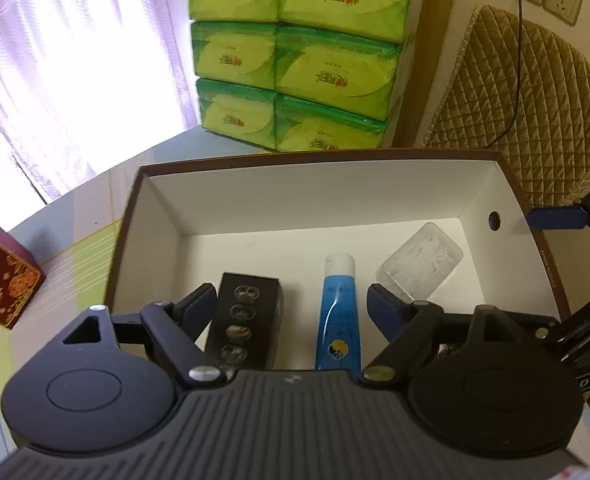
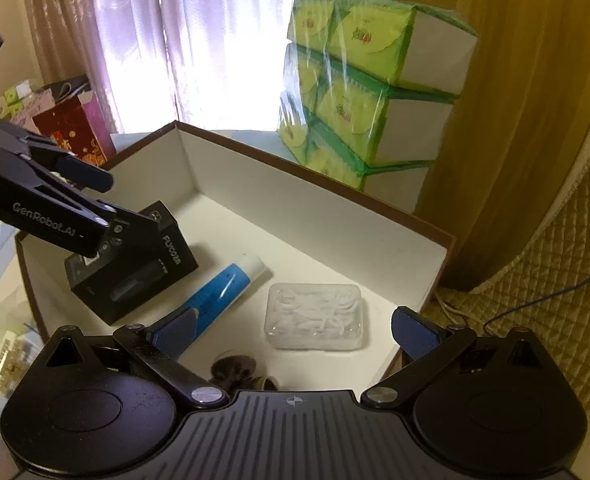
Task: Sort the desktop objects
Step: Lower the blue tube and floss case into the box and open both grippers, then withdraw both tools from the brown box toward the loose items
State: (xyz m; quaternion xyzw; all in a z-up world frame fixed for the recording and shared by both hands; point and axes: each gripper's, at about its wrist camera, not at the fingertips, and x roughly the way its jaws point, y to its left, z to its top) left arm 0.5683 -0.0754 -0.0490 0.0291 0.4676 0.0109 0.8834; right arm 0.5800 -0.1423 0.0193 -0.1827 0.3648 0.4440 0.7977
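Both grippers hover over the open box [image 1: 479, 184], nothing in either. Left gripper [image 1: 293, 304]: jaws wide apart, empty. Right gripper [image 2: 295, 330]: jaws wide apart, empty.

Inside the box, side by side on the floor:
- black carton [image 1: 249, 320], left end, under the left gripper's left finger [image 1: 199, 304]
- blue tube [image 1: 337, 312], middle, white cap toward the far wall
- clear case [image 2: 315, 316] of white picks, right end

In the left view the tube's long axis runs straight ahead along the fingers, sitting between them, so a closing stroke would cross its width. In the right view it lies diagonal, its tail near the right gripper's left finger [image 2: 177, 328]; the case sits straight ahead between the right jaws.

My read: all three look already sorted in. If anything else goes in, candidates outside are the red box [image 1: 3, 280] to the left, nearer the left hand. The tissue stack [image 2: 359, 92] behind the box looks too bulky for either claw.

Right rim of the box is close to the right gripper's right finger; watch that on withdrawal.
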